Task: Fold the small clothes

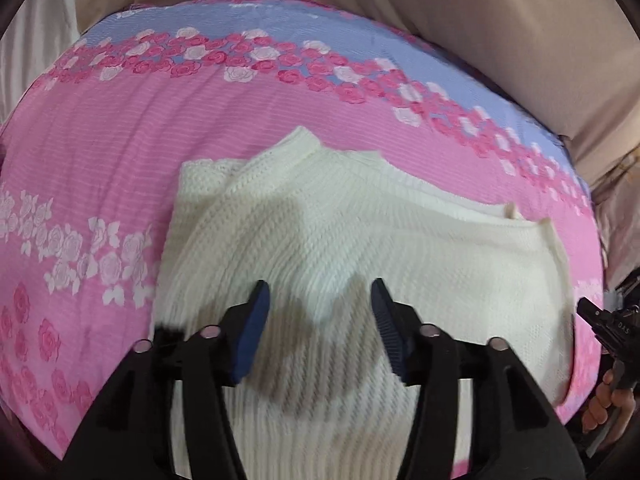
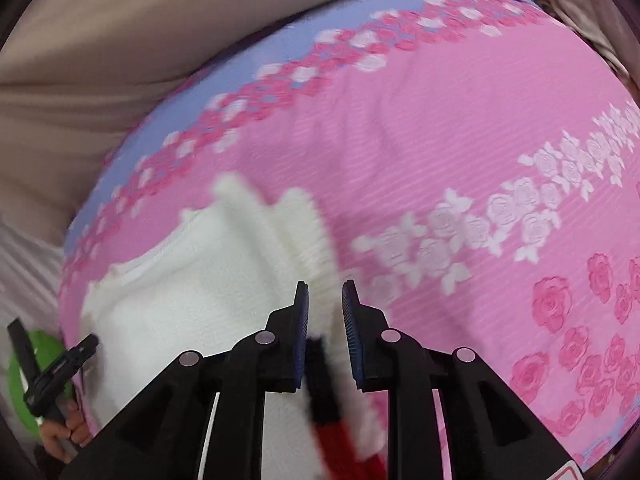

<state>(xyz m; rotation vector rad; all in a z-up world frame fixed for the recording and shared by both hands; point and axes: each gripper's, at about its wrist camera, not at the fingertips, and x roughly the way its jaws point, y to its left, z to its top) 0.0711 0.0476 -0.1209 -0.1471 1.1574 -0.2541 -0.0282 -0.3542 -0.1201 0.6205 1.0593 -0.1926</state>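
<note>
A white knit sweater [image 1: 320,232] lies partly folded on the pink bed sheet [image 1: 120,152], one layer turned over toward the far edge. My left gripper [image 1: 320,284] hovers over its near half, open, with only flat knit and its own shadow showing between the blue pads. In the right wrist view the sweater [image 2: 172,300] fills the lower left. My right gripper [image 2: 325,284] stands at its right edge, jaws a narrow gap apart. Blurred white knit and a red and black trim [image 2: 336,420] show in that gap, and neither pad presses on them.
The sheet [image 2: 440,140] has rose bands and a blue strip at the far side, bordered by beige padding [image 1: 480,20]. A hand holds the other gripper at the right edge [image 1: 604,328] and at the lower left [image 2: 60,364], beside a green object [image 2: 44,360].
</note>
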